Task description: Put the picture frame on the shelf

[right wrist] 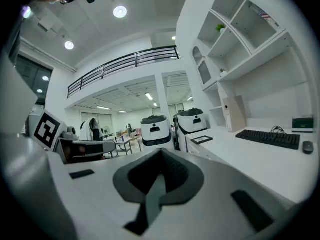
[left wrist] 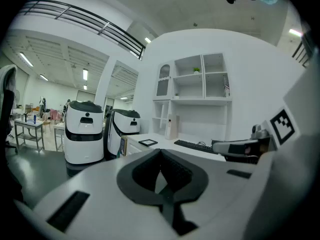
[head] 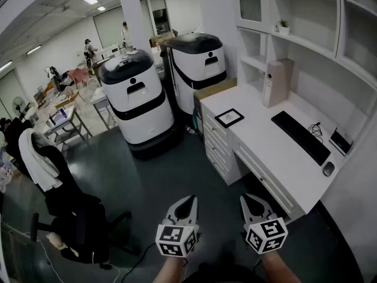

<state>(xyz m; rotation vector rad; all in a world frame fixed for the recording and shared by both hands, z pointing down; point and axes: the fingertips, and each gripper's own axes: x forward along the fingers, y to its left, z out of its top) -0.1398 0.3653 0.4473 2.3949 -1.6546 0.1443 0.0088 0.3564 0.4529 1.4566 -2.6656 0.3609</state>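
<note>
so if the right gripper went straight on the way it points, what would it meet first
Probably the nearer white machine. The right gripper points alongside the desk, not at it, and nothing closer shows in that line. Depth is unclear.

I see the picture frame [head: 229, 118] with a black border and a white middle, on the white desk [head: 277, 158]. The keyboard [head: 300, 137] is black. The nearer wheeled robot [head: 136, 102] is white with black bands. My left gripper [head: 189, 202] and right gripper [head: 247, 200] carry black-and-white square markers.
</note>
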